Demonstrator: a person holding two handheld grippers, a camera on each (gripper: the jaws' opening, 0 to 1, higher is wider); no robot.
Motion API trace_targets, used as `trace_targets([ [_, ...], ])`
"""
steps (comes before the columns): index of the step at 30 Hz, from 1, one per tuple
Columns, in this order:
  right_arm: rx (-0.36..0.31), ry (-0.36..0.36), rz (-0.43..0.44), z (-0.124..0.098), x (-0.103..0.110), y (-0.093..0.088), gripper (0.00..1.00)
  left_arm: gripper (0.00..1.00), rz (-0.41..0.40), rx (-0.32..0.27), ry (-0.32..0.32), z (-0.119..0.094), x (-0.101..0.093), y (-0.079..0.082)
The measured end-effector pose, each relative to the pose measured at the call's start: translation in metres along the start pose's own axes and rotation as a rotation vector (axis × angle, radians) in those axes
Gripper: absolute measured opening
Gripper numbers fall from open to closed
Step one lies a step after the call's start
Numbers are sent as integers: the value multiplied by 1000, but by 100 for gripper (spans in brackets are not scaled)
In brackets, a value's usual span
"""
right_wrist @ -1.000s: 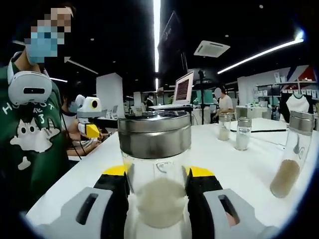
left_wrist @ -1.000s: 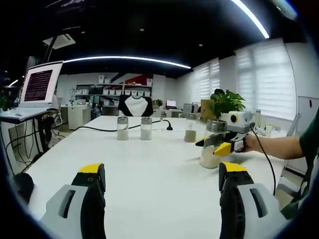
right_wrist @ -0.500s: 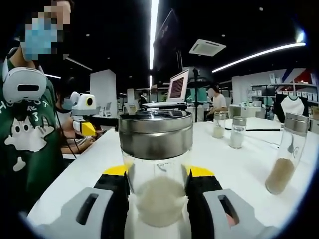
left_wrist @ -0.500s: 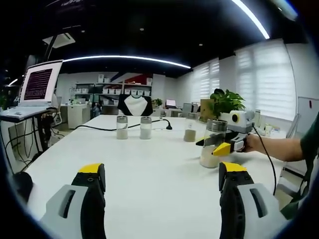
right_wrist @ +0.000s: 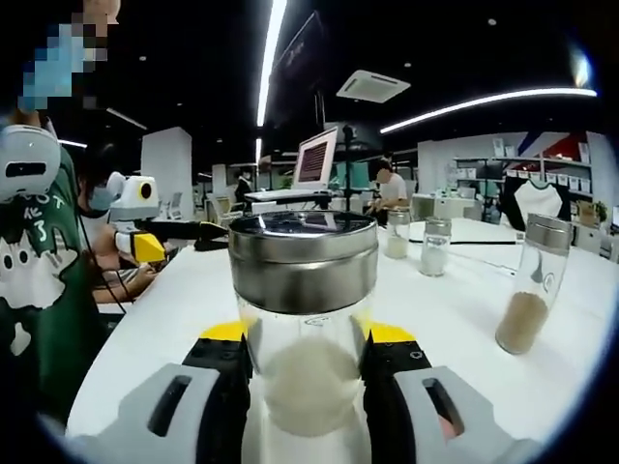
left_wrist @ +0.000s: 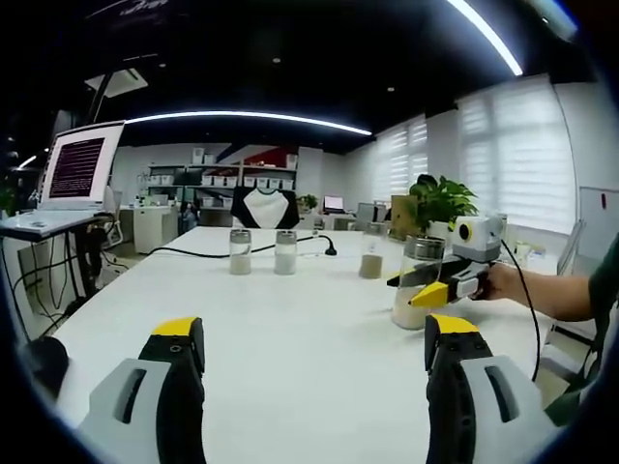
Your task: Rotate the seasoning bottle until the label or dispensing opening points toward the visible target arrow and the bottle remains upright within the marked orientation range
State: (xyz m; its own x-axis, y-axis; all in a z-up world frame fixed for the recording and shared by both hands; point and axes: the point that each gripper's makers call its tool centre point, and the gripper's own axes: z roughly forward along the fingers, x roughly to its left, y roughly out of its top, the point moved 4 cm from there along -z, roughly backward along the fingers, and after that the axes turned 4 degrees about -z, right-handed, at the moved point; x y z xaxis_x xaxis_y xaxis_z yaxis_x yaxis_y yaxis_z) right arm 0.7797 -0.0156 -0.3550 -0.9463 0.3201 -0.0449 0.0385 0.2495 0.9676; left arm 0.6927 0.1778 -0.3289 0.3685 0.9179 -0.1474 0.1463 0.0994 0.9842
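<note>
The seasoning bottle is clear glass with a steel lid and pale powder in its lower half. It stands upright on the white table, and my right gripper is shut on its body, yellow-tipped jaws pressing both sides. In the left gripper view the same bottle stands at the right of the table, with the right gripper clamped on it and a person's hand behind. My left gripper hovers low over the near table, open with nothing between its jaws. It also appears as the left gripper at the left.
Three more glass bottles stand farther along the table: one, a second and a third. A black cable runs behind them. A laptop sits on a stand at the left and a potted plant at the right. A person in a green shirt stands close.
The right gripper has turned with the bottle still held, so its background has slid left. In the left gripper view, bottle and right gripper sit slightly further right. The left gripper stays put.
</note>
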Motion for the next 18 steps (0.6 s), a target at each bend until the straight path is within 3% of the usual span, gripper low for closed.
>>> trace_targets([
  [18, 10, -207, 59, -2, 4, -2, 43, 100, 12, 2, 4, 2, 0, -2],
])
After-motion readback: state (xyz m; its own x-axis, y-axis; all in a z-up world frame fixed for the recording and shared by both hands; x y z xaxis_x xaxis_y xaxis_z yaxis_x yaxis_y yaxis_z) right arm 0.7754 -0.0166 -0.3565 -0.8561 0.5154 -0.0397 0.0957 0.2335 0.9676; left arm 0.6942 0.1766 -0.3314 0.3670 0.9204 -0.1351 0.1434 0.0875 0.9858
